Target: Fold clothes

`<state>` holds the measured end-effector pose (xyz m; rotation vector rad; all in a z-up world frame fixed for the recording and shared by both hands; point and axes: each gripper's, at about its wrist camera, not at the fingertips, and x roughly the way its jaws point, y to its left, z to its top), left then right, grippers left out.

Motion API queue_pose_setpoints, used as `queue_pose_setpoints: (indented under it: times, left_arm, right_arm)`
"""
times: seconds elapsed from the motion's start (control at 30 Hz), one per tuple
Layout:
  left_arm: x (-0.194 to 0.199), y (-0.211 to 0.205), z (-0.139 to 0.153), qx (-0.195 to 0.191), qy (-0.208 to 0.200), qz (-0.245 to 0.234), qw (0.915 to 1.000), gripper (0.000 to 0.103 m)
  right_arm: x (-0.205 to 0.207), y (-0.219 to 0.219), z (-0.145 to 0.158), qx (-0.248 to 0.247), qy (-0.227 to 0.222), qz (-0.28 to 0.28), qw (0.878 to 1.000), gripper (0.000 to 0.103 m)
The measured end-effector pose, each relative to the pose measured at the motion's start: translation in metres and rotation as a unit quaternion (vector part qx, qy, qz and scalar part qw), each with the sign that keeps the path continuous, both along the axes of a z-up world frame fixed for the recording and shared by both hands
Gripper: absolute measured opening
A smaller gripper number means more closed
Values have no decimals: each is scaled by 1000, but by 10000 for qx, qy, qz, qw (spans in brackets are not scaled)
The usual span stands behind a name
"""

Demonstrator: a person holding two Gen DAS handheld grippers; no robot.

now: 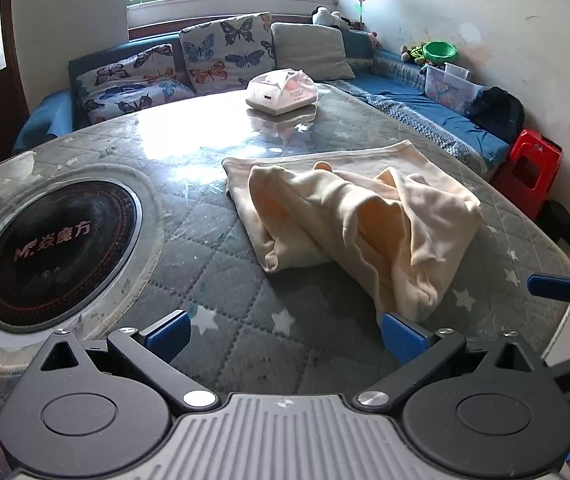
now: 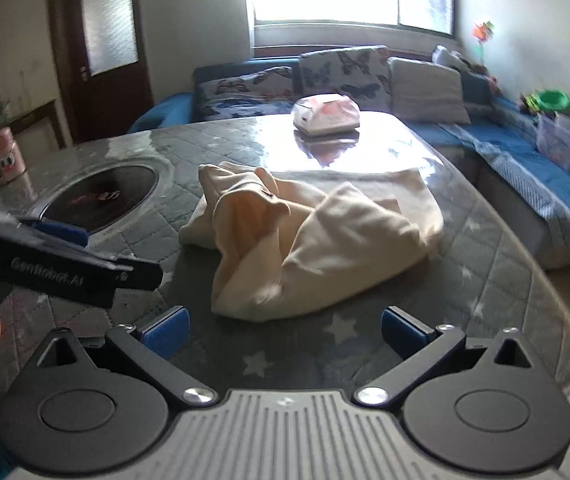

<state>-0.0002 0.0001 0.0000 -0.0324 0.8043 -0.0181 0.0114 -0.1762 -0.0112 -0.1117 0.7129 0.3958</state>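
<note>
Both claws, left claw (image 1: 285, 330) and right claw (image 2: 285, 330), gaped wide, holding nothing. Cream garment (image 1: 357, 216) lay rumpled near the desk (image 1: 213, 248) right edge; soft, light, likely floppy—best pinched at a hem corner.

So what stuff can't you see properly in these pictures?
- Cream garment: bunched up in both views, so its type and underside are hidden by its own folds.
- Tissue pack: print washed out by window glare, right view.
- Right tool: cut off by the left view's edge.
- Pink container: blurred, right view.
</note>
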Motion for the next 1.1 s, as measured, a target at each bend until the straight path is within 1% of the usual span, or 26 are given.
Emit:
queue_pose_setpoints:
  times: [0.13, 0.2, 0.3, 0.47, 0.53, 0.7, 0.87, 1.1]
  left_arm:
    - [-9, 3, -1, -34, 2, 52, 10000, 103]
    - [-13, 5, -2, -51, 3, 78, 10000, 103]
    - [-19, 8, -3, -77, 5, 117, 9999, 103]
    - [-30, 12, -4, -119, 7, 182, 9998, 103]
    - [-33, 13, -5, -128, 14, 193, 9997, 103]
    - [-39, 12, -7, -133, 40, 193, 9997, 103]
    - [-45, 10, -10, -138, 66, 192, 9997, 103]
    - [-48, 7, -12, -93, 83, 191, 9997, 103]
  right_arm:
    - [-5, -1, -1, 251, 17, -98, 9996, 103]
    - [-16, -8, -5, 356, 12, -205, 9992, 103]
    - [-11, -2, -7, 224, 133, -275, 9993, 103]
    - [-12, 1, -14, 95, 42, -478, 9988, 103]
    - [-21, -8, -15, 258, 119, -661, 9974, 103]
    - [-34, -4, -17, 256, 195, -957, 9949, 103]
    - [-40, -2, -16, 293, 203, -1078, 9935, 103]
    - [-46, 1, -16, 290, 215, -1065, 9937, 103]
